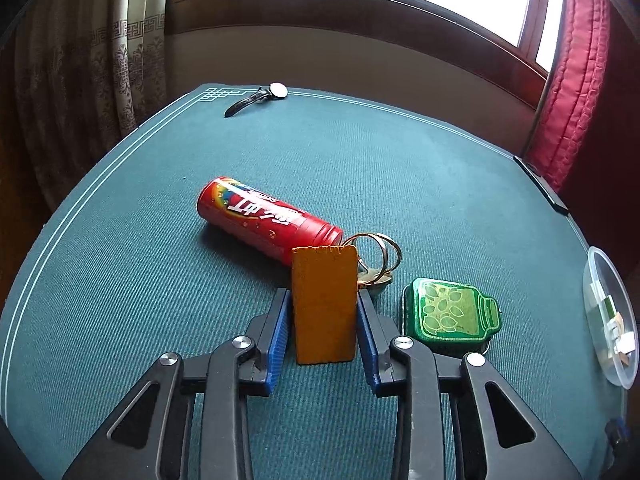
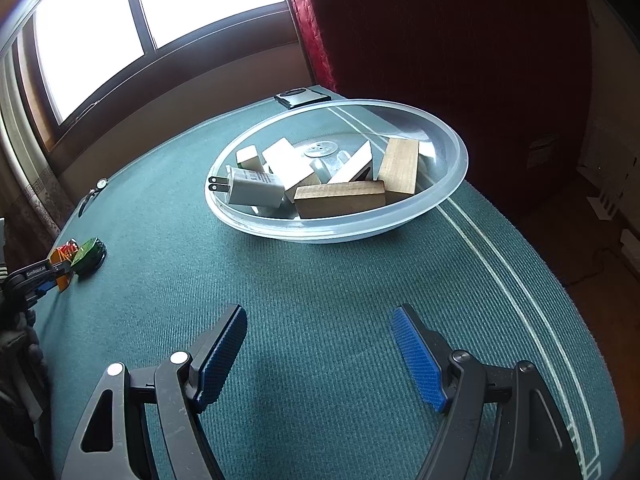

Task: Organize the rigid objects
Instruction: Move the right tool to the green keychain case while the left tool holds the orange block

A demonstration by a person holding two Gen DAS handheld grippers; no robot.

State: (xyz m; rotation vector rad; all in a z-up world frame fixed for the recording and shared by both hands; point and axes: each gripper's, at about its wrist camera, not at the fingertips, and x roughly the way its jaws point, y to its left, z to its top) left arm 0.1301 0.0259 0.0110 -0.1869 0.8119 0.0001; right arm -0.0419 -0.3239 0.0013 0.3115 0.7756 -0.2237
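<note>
An orange wooden block (image 1: 324,304) stands upright on the green table mat, and my left gripper (image 1: 322,294) is shut on its two sides with the blue pads (image 1: 280,332) pressing it. Just behind it lie a red can (image 1: 264,220) on its side and a ring of keys (image 1: 378,252). A green jar-shaped tin (image 1: 452,312) sits to the right. In the right wrist view my right gripper (image 2: 320,316) hangs open over bare mat, with nothing between its fingers. Ahead of it a clear plastic bowl (image 2: 340,232) holds wooden blocks (image 2: 340,198), white blocks and a white charger (image 2: 252,188).
A wristwatch (image 1: 260,96) lies at the mat's far corner. A black flat device (image 1: 542,184) rests at the right edge by a red curtain. The bowl (image 1: 608,320) shows at the far right of the left wrist view. A window wall stands behind the table.
</note>
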